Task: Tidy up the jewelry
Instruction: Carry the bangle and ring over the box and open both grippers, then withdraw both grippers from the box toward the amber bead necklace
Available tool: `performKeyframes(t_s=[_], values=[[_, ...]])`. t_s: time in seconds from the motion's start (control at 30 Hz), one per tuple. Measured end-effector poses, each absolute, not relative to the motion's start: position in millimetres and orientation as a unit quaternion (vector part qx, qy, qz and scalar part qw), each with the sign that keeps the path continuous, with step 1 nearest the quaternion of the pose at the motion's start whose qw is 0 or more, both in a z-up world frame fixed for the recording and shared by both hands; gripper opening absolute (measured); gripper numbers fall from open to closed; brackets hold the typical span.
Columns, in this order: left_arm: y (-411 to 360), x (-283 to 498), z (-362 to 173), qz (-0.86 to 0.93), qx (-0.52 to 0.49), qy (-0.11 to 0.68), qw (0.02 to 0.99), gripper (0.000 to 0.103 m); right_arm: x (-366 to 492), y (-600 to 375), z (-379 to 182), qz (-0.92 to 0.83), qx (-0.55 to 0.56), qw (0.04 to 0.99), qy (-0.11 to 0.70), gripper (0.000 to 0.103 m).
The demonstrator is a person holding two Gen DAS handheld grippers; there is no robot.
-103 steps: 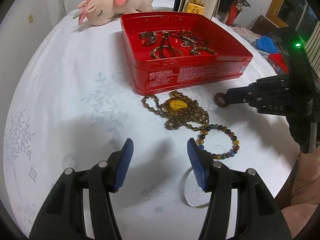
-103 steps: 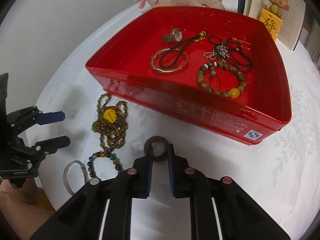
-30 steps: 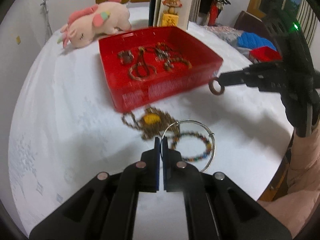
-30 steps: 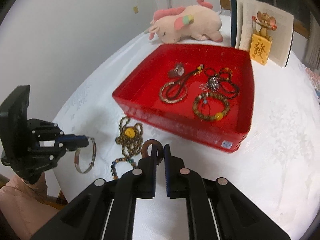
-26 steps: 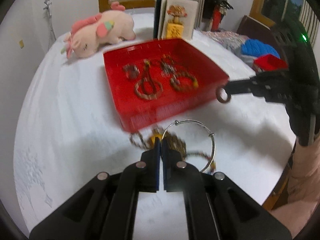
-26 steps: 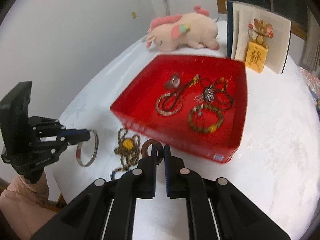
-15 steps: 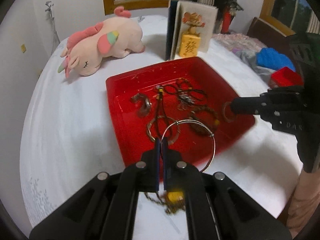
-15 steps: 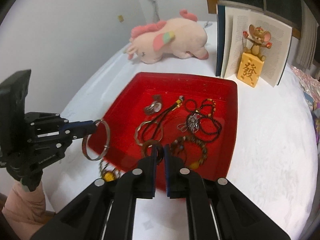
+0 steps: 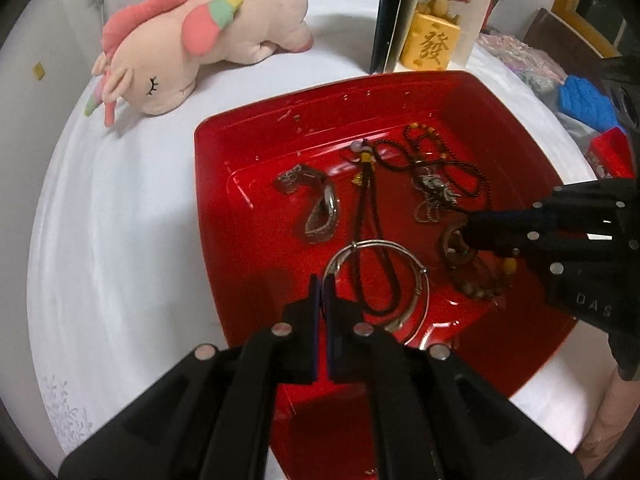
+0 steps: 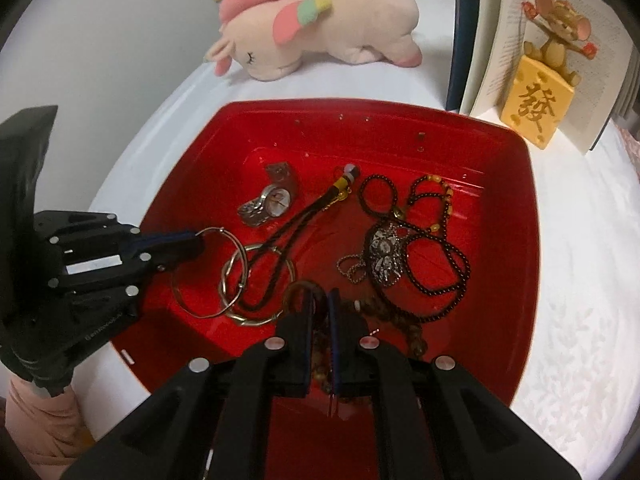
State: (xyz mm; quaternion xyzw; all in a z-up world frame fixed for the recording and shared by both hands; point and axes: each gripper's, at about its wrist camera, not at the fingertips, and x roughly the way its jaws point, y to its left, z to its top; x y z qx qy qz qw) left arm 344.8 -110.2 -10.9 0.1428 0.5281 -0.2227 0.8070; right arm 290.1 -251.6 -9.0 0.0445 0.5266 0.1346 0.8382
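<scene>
Over the red tin [image 9: 216,216], the left gripper [image 9: 322,280] pinches a silver bangle [image 9: 416,280] and the right gripper [image 10: 320,300] a brown ring [image 10: 298,289], jaws narrow; next, probably release both inside.

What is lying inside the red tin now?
Inside the red tin: a wristwatch, a dark cord, a pendant necklace, a metal bangle. The grippers partly cover a wooden bead bracelet.

Each camera sits on its own tool and looks steeply down, close above the red box [image 9: 216,216]. The left view sees the right tool [image 9: 466,236] at its right edge. The right view sees the left tool [image 10: 198,240] at its left. Both share the box, the plush [image 9: 200,36] and the book [image 10: 500,40].
</scene>
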Motion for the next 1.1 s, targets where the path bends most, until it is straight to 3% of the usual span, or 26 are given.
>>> performKeyframes(t_s=[0.27, 0.4, 0.7, 0.87, 1.0, 1.1], values=[[-113, 356, -21, -0.224, 0.136, 0.544, 0.797, 0.002, 299, -245, -13, 0.128, 0.044, 0.832, 0.538, 0.007], [-112, 357, -19, -0.234, 0.124, 0.549, 0.792, 0.006, 297, -245, -10, 0.125, 0.042, 0.836, 0.533, 0.024], [-96, 325, 11, -0.251, 0.114, 0.515, 0.812, 0.009, 260, -248, 14, 0.144, 0.048, 0.856, 0.493, 0.024], [-74, 278, 38, -0.262, 0.115, 0.478, 0.83, 0.026, 215, -241, 33, 0.174, 0.032, 0.871, 0.459, 0.024], [-52, 246, 49, -0.261, 0.115, 0.462, 0.839, 0.03, 176, -231, 38, 0.206, 0.025, 0.871, 0.445, 0.024], [-41, 224, 45, -0.255, 0.124, 0.472, 0.835, 0.039, 152, -221, 32, 0.224, 0.018, 0.865, 0.448, 0.024]])
